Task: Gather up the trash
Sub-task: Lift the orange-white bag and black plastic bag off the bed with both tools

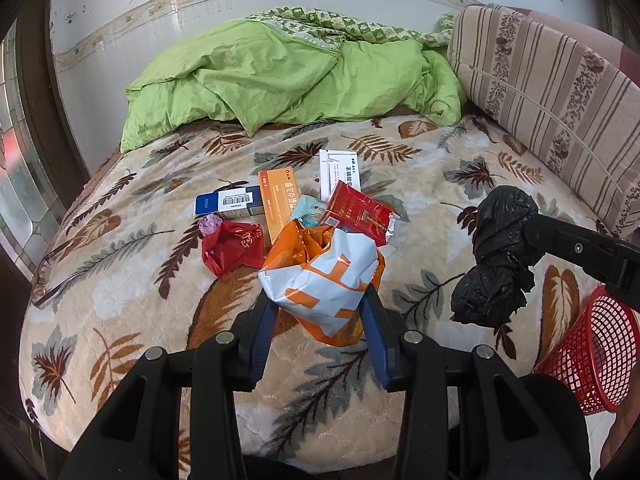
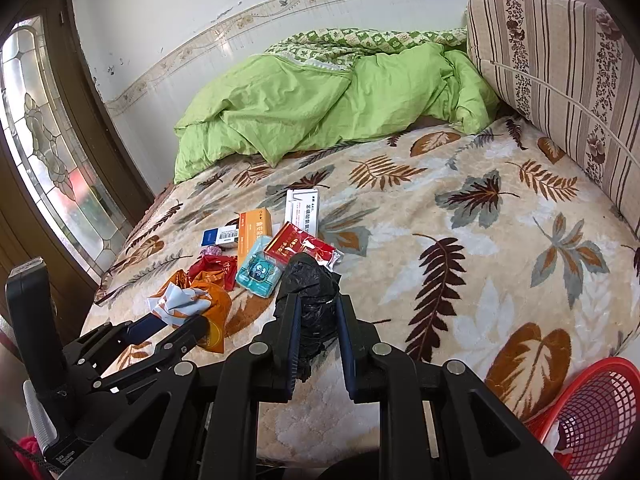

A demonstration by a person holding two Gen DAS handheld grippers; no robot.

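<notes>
My left gripper (image 1: 320,308) is shut on a crumpled orange and white wrapper (image 1: 324,280), held just above the leaf-patterned bed cover. My right gripper (image 2: 316,312) is shut on a crumpled black plastic bag (image 2: 310,292); in the left wrist view that black bag (image 1: 496,256) hangs at the right. On the cover lie a red wrapper (image 1: 230,246), a blue and white box (image 1: 228,202), an orange box (image 1: 278,200), a white box (image 1: 340,172), a red packet (image 1: 356,212) and a light blue packet (image 2: 258,272). A red mesh bin (image 2: 596,416) stands by the bed's near right corner.
A green quilt (image 1: 280,80) is bunched at the far side of the bed against the wall. A striped cushion (image 1: 552,92) lines the right side. A door with patterned glass (image 2: 44,160) stands on the left. The bed cover (image 2: 460,220) right of the trash is bare.
</notes>
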